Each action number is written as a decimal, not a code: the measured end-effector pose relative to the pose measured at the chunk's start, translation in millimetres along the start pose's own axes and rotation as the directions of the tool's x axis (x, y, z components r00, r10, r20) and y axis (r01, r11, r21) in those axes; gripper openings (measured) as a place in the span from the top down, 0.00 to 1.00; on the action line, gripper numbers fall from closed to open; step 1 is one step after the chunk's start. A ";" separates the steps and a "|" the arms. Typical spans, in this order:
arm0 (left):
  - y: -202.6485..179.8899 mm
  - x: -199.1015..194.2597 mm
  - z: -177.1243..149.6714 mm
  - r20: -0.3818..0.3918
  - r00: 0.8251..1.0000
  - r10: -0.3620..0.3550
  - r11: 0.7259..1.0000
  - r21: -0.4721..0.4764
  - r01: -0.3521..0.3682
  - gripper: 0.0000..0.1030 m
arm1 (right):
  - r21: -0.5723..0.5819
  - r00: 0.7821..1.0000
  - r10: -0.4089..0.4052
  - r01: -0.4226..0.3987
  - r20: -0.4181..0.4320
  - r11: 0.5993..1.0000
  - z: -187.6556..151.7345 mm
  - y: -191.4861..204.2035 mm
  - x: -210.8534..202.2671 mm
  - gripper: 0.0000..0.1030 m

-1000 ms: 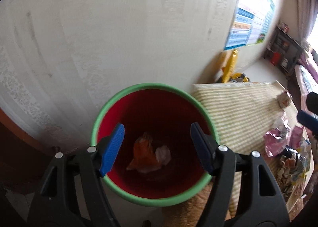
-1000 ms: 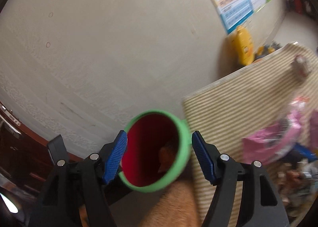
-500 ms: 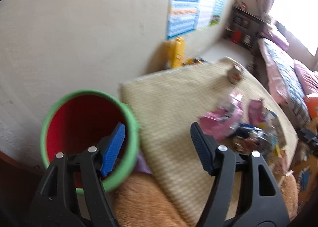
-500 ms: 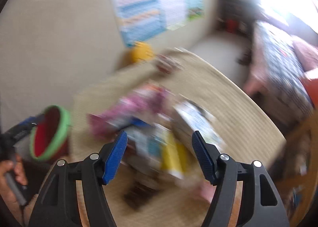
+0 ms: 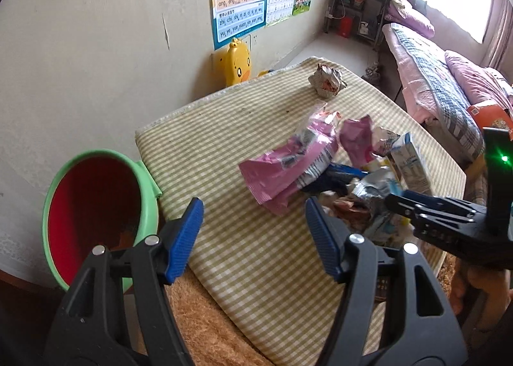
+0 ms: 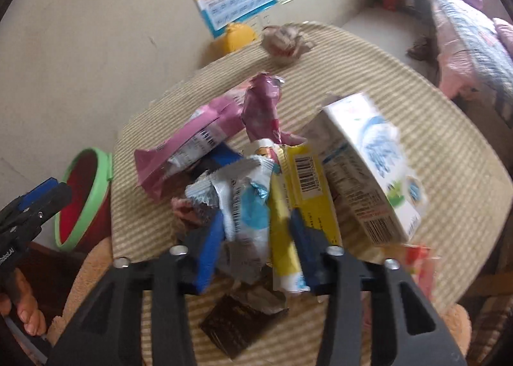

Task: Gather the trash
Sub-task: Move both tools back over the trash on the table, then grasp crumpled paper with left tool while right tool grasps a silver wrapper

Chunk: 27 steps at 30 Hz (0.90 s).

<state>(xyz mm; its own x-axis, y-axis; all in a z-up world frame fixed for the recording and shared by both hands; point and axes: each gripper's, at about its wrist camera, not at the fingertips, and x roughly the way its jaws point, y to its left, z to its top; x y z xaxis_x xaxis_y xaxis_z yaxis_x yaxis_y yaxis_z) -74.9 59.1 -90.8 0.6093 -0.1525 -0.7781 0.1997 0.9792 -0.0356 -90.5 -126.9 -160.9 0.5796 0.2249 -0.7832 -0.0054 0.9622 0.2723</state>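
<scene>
A pile of trash lies on the checked table (image 5: 256, 285): a pink wrapper (image 5: 288, 164), a white carton (image 6: 368, 167), a yellow packet (image 6: 288, 205) and a silver and blue wrapper (image 6: 247, 212). My right gripper (image 6: 256, 247) is down in the pile. Its jaws are closing, and its pads touch the silver and blue wrapper and the yellow packet's edge between them. My left gripper (image 5: 255, 237) hovers open and empty over the table's near left corner, beside the red bin (image 5: 93, 205) with a green rim. The right gripper (image 5: 397, 199) shows at the pile's right.
A crumpled paper ball (image 5: 327, 80) sits at the table's far edge. A dark brown wrapper (image 6: 243, 321) lies under my right gripper. A yellow duck seat (image 5: 237, 61) stands against the wall and a bed (image 5: 442, 77) is at the right. The red bin (image 6: 78, 205) stands left of the table.
Both views swung away from the bin to the table. My right gripper came down into the pile and its jaws narrowed onto the wrappers. The left gripper stayed open.
</scene>
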 end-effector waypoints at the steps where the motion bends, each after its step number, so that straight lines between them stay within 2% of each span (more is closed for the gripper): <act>1: -2.4 2.0 -0.5 -0.009 1.000 -0.003 1.000 0.003 0.003 0.38 | 0.001 1.000 0.023 -0.023 0.003 1.000 -1.0 0.8 -1.9 0.86; 5: -16.9 13.9 -4.4 -0.039 0.999 -0.025 0.999 0.032 0.027 0.38 | -0.004 0.997 0.029 -0.028 0.069 1.000 -0.2 1.5 -29.2 0.88; 12: -47.5 42.9 -11.4 -0.089 0.991 -0.104 0.991 0.081 0.111 0.38 | 0.105 0.983 0.058 -0.077 0.177 0.991 -1.5 -21.6 -76.6 0.88; 15: -62.0 57.1 -8.2 -0.119 0.981 -0.153 0.984 0.078 0.163 0.38 | 0.133 0.976 0.052 -0.081 0.210 0.988 -1.1 -27.5 -88.6 0.88; 19: -82.2 71.0 -6.1 -0.134 0.978 -0.163 0.976 0.126 0.180 0.38 | 0.159 0.972 0.046 -0.084 0.231 0.984 4.7 -34.6 -93.3 0.88; 22: -90.2 86.6 -6.8 -0.188 0.962 -0.199 0.970 0.102 0.220 0.36 | 0.166 0.972 0.043 -0.083 0.230 0.983 4.3 -35.9 -95.5 0.88; 27: -93.5 95.1 -14.1 -0.233 0.948 -0.217 0.966 0.091 0.244 0.35 | 0.164 0.972 0.046 -0.086 0.232 0.983 3.8 -31.4 -98.1 0.88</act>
<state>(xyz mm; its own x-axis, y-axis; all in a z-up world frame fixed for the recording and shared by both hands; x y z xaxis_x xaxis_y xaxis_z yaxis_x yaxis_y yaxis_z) -46.4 -45.1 -170.3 0.3554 -0.3264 -0.8759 0.4109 0.8962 -0.1672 -144.2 -179.8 -90.5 0.7517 0.2270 -0.6192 0.0792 0.9010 0.4265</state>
